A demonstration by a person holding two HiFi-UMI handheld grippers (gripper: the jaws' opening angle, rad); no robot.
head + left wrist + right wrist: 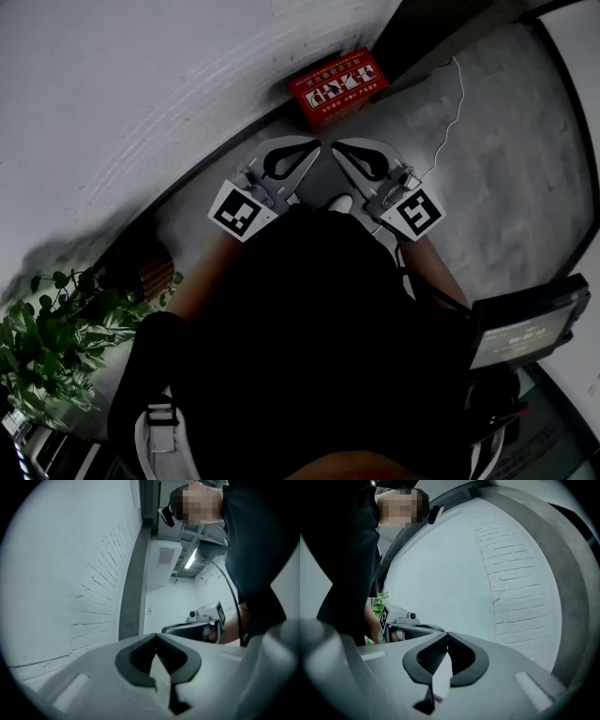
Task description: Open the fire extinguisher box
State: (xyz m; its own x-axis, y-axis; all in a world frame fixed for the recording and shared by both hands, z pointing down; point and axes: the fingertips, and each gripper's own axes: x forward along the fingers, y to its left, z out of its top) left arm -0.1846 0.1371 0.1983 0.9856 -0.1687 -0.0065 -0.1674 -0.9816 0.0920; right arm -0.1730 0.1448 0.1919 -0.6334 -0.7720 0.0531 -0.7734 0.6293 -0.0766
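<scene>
In mid-air — left tongs (317, 143), right tongs (335, 145) closed.

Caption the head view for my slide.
Left gripper and right gripper, both shut, point toward the red fire extinguisher box by the wall.

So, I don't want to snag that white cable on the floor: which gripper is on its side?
The right gripper; the cable runs down the floor just beyond it, while the left gripper sits on the plant's side.
</scene>
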